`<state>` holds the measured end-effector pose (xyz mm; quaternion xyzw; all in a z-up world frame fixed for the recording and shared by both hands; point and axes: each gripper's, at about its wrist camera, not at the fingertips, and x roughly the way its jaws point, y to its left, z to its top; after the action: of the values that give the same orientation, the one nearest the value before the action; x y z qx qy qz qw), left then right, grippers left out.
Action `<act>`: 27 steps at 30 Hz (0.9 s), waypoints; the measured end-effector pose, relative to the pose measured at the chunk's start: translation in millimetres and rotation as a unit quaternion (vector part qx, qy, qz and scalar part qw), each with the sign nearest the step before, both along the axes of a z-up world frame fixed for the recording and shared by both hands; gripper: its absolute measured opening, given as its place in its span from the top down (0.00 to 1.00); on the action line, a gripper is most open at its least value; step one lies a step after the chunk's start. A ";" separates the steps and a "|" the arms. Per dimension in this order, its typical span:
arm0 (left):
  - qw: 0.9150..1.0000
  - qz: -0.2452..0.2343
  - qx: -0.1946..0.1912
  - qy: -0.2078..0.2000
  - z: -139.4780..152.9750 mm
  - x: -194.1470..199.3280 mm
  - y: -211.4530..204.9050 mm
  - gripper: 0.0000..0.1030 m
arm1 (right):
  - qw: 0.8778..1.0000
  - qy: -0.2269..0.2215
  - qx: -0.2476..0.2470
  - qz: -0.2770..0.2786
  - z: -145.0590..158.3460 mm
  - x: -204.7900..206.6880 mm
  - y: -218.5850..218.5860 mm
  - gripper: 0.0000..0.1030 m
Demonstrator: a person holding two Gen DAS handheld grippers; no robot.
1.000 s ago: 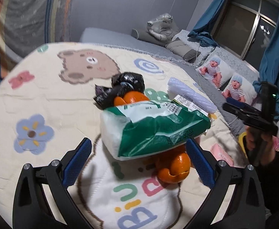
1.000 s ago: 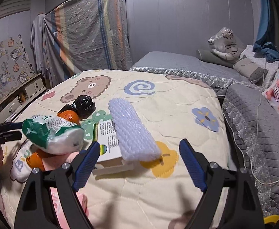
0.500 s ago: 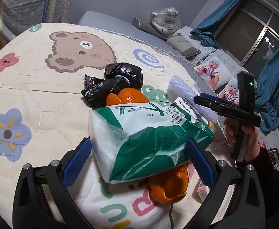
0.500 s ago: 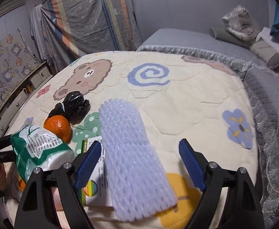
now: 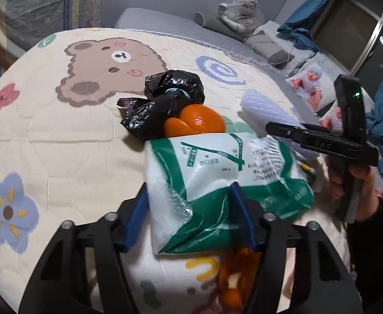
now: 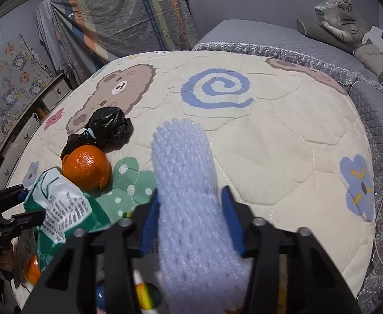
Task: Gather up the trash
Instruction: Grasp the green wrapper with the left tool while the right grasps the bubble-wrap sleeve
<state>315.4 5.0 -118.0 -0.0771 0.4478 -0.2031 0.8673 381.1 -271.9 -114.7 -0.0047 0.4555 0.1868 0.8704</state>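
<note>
A green and white plastic bag lies on the cartoon quilt; my left gripper is shut on its near end. The bag also shows in the right wrist view. A pale lilac foam net sleeve lies lengthwise on the quilt; my right gripper is shut on its near part. The sleeve shows in the left wrist view. An orange peel and a knotted black bag lie just beyond the green bag. More orange peel lies under the bag.
The quilt covers a bed with a grey mattress edge on the right. A printed card and a pencil lie under the right gripper. A plush tiger and pillows sit at the back.
Both grippers moved forward and closed: the left one onto the green and white bag, the right one onto the foam net sleeve. Both were open before.
</note>
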 end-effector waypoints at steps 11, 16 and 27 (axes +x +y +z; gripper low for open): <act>1.000 0.021 -0.007 -0.018 6.7 -3.6 11.9 0.79 | 0.998 -0.031 0.021 -0.040 23.6 -6.8 -18.7 0.81; 0.999 0.019 -0.015 -0.039 18.1 -9.0 14.7 0.81 | 0.996 -0.066 0.035 -0.044 54.2 -23.4 -27.1 0.81; 0.995 0.043 -0.036 -0.083 47.5 -30.0 40.4 0.83 | 0.992 -0.109 0.055 -0.028 86.5 -75.2 -27.9 0.81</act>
<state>285.4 45.4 -70.6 -0.1101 0.3633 -0.1872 0.9060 305.9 -299.8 -28.3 0.0360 0.3469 0.1853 0.9187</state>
